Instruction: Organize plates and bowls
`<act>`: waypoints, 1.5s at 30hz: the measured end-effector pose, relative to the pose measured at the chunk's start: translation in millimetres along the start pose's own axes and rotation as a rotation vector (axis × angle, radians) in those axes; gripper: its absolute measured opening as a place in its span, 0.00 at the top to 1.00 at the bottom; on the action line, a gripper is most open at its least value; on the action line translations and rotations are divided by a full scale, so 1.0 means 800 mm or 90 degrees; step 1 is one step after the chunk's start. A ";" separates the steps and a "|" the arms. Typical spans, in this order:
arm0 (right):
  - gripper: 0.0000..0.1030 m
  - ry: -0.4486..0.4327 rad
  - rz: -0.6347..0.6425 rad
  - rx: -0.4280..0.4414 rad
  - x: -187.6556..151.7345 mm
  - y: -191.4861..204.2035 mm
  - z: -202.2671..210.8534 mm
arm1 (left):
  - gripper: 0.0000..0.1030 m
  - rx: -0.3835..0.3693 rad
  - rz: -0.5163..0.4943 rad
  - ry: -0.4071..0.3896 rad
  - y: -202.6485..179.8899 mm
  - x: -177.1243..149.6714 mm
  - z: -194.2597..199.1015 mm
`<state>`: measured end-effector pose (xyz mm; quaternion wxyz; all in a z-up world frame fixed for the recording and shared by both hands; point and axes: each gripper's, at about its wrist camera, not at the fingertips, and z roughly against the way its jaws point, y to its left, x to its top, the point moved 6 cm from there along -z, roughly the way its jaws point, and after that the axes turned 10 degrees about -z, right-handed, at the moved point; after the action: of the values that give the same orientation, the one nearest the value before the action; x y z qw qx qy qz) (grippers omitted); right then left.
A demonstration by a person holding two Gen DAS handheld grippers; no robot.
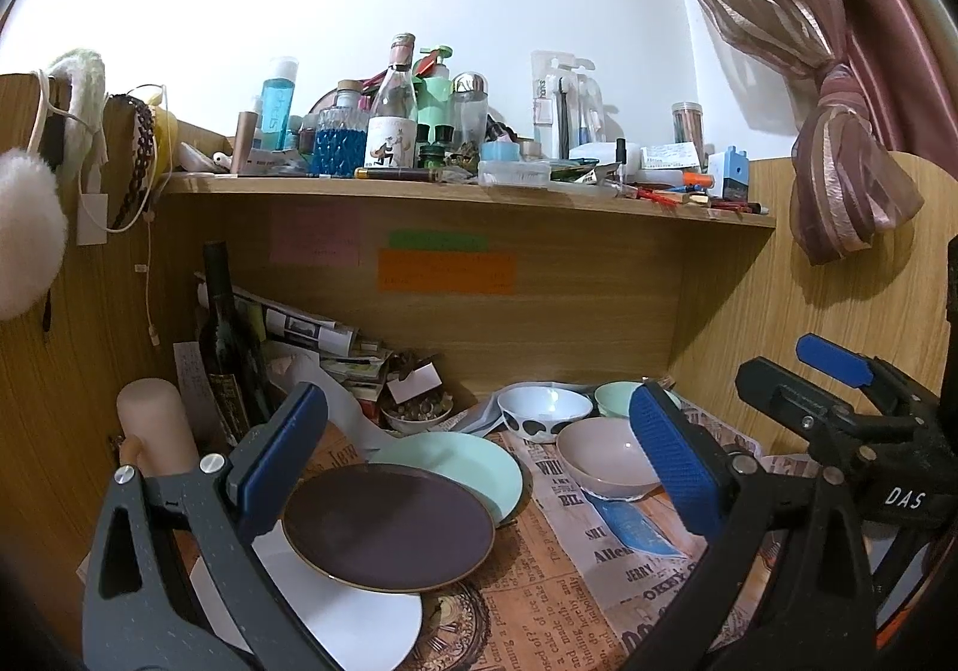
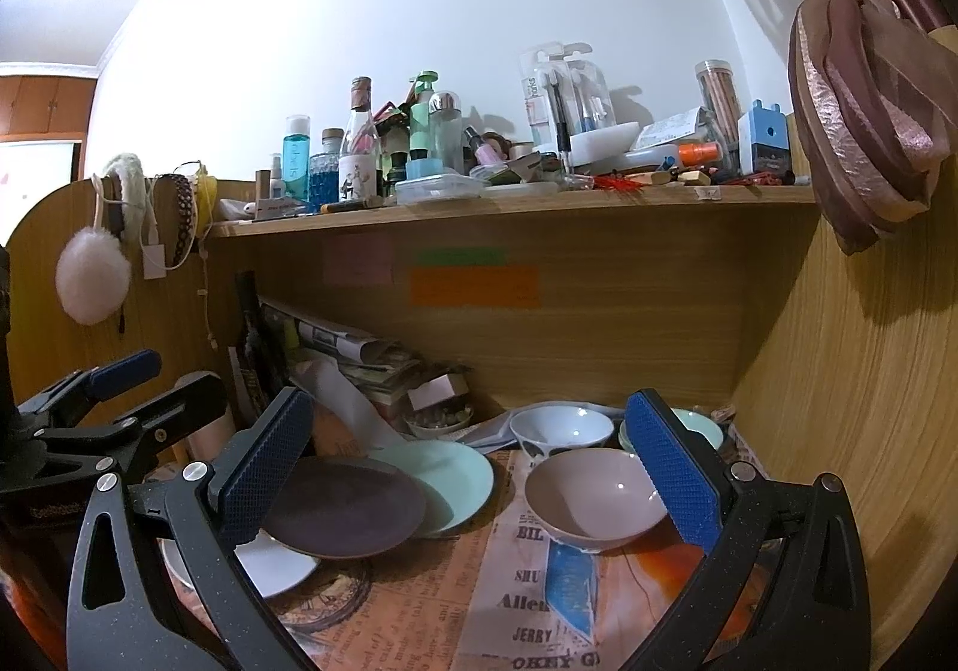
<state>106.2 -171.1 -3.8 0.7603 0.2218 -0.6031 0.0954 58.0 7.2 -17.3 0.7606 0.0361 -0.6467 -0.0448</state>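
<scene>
left gripper (image 1: 485, 467) jaws spread wide, right gripper (image 2: 473, 476) likewise

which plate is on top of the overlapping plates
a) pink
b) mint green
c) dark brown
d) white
c, the dark brown plate overlaps both the mint green plate behind it and the white plate in front of it, with nothing resting on it.

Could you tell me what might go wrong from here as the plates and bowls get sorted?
1. The dark brown plate lies across the white plate and the mint green plate; lifting either lower one could tip it off.
2. The pink bowl sits close beside the open right gripper; a sideways swing might knock it into the spotted bowl.
3. The dark wine bottle stands near the open left gripper and could topple.
</scene>
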 end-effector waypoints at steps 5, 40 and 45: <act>0.00 -0.001 -0.001 0.000 0.000 0.000 0.000 | 0.00 0.000 -0.001 0.001 0.000 -0.001 -0.001; 0.00 -0.014 -0.005 0.002 0.005 0.003 0.005 | 0.00 0.002 0.007 0.005 0.002 -0.003 -0.006; 0.00 -0.024 -0.011 -0.002 0.006 0.002 0.002 | 0.00 0.007 0.008 0.008 0.006 -0.005 -0.009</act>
<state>105.2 -170.6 1.2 0.7499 0.2280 -0.6154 0.0837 64.4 12.3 -21.8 0.7645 0.0368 -0.6426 -0.0360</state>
